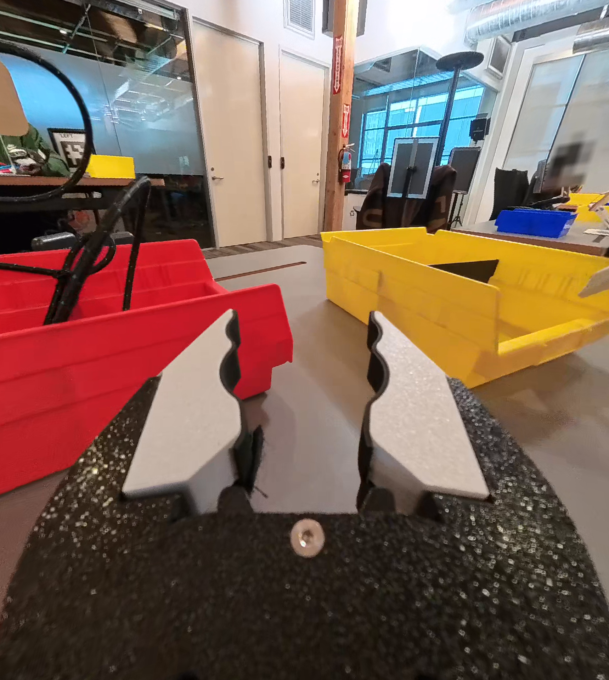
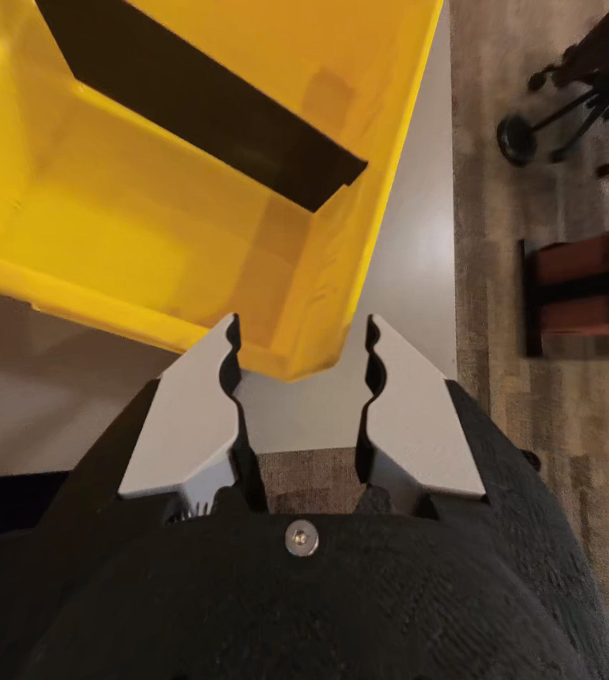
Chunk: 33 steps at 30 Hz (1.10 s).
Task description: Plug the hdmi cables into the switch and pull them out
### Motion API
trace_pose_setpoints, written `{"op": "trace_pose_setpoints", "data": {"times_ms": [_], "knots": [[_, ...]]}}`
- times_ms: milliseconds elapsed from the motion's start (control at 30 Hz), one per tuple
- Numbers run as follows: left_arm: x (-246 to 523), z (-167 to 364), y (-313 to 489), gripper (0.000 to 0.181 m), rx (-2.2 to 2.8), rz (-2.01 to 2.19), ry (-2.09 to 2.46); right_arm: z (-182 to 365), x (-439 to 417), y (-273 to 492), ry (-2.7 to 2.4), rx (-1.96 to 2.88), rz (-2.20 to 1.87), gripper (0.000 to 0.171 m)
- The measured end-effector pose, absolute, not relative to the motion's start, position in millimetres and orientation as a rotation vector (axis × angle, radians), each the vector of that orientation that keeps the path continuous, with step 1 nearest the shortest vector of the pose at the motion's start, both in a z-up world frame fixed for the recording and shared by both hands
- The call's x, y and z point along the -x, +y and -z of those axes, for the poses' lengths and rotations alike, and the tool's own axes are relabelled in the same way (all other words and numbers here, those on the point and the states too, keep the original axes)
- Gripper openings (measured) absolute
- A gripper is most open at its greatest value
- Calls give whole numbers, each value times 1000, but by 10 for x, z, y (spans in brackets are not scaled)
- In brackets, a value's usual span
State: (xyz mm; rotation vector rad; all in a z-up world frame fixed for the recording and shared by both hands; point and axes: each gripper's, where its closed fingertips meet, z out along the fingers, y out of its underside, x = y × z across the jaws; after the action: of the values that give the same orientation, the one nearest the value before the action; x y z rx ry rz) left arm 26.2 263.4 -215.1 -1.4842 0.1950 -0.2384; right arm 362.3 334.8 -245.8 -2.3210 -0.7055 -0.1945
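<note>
Two grippers, both with jaws spread and nothing between them: the left gripper (image 1: 303,316) sits low and about level over the grey table (image 1: 314,353), aimed fwd between a red bin (image 1: 74,368) on its left and a yellow bin (image 1: 442,316) on its right. Black hdmi cables (image 1: 85,272) loop up out of the red bin – the switch (image 2: 199,106), a flat black box, lies inside the yellow one. The right gripper (image 2: 303,320) is tipped steeply down over the yellow bin's near corner, by the table edge w/ floor beyond
</note>
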Motion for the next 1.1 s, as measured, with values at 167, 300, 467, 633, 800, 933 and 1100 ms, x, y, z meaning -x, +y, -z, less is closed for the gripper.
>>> {"op": "trace_pose_setpoints", "data": {"times_ms": [167, 300, 467, 633, 800, 933, 1100], "knots": [[-312, 2156, 2624, 64, 1482, 219, 228, 2545, -3798, 3380, -673, 2357, 260, 23], [-328, 2160, 2621, 62, 1483, 216, 238, 2535, -3809, 3500, -634, 2318, 245, 16], [-346, 2165, 2618, 60, 1483, 211, 248, 2520, -3841, 3739, -524, 2231, 230, 15], [-342, 2170, 2624, 63, 1486, 194, 245, 2509, -3850, 3874, -435, 2172, 227, 43], [-290, 2200, 2705, 71, 1517, 130, 249, 2116, -3742, 3758, -431, 2060, 139, 54], [-411, 2188, 2818, 76, 1545, -9, 412, 1780, -3656, 3633, -452, 1946, 98, 52], [-402, 2044, 3108, 60, 1566, -344, 733, 1506, -3522, 3520, -488, 1839, 56, 48]]}}
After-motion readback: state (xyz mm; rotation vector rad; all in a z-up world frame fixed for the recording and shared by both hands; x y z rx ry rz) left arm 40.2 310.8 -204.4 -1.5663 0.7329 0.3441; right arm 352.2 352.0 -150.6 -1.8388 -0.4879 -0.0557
